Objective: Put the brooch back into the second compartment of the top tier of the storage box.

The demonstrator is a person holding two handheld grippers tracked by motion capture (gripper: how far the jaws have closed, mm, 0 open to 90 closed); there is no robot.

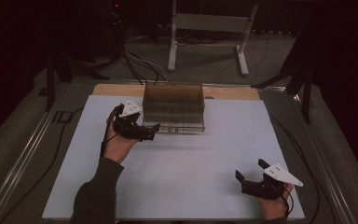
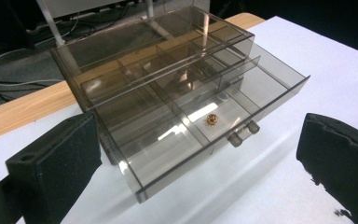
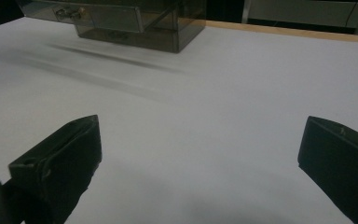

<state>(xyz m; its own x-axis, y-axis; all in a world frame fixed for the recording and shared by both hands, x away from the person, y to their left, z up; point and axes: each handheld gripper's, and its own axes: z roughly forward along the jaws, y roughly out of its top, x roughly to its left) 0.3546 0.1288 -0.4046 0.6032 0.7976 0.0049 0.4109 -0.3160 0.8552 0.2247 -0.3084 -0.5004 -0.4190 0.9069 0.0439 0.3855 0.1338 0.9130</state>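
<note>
Two grippers, jaws wide, empty | L gripper (image 2: 200, 154) at open drawer (image 2: 223, 116), prob. aiming for gold bead (image 2: 211, 120) | R gripper (image 1: 254, 179) parked near surface (image 1: 191, 177) edge.

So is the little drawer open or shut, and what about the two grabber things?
Drawer: pulled open, partway out of the box.
Smoky clear box: upright on the white table.
Gold bead: lying inside the open drawer.
Left gripper: open, holding nothing, right in front of the drawer.
Right gripper: open, holding nothing, far from the box.
</note>
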